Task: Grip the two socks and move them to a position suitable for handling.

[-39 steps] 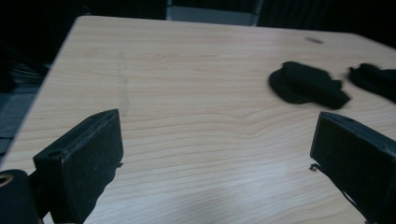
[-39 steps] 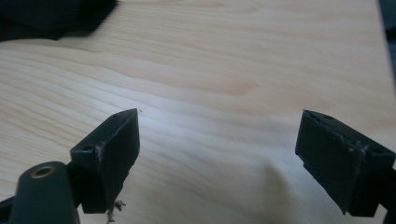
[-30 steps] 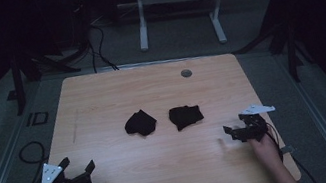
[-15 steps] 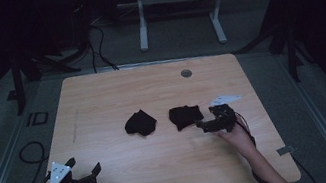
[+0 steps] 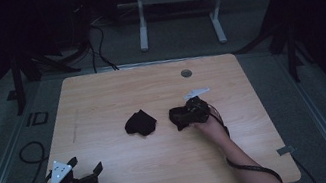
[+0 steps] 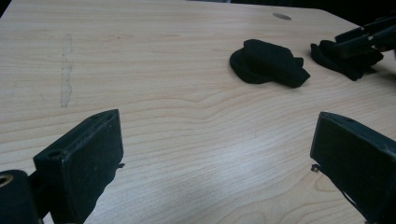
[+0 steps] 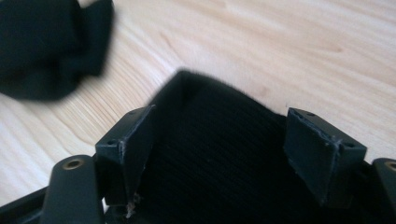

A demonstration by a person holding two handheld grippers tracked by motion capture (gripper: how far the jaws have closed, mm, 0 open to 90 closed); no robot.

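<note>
Listing near to far, we log the left gripper [image 5: 87, 177], jaws wide apart, parked at the table's [image 5: 101, 97] near edge; the right gripper [image 5: 186, 116] has advanced from the right edge, jaws apart, apparently straddling the right-hand black cloth [image 7: 219, 154]; the second cloth [image 5: 139, 123] lies just beside.

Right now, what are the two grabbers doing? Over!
Left gripper open, idle near table corner. Right gripper open, jaws straddling the right black cloth. Left black cloth lies untouched. Nothing in the way.

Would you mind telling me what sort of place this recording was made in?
Probably a lab or recording studio rather than a home: a bare wooden table stands on grey carpet, cables trail across the floor, a metal stand sits behind, and the surroundings are dark.
</note>
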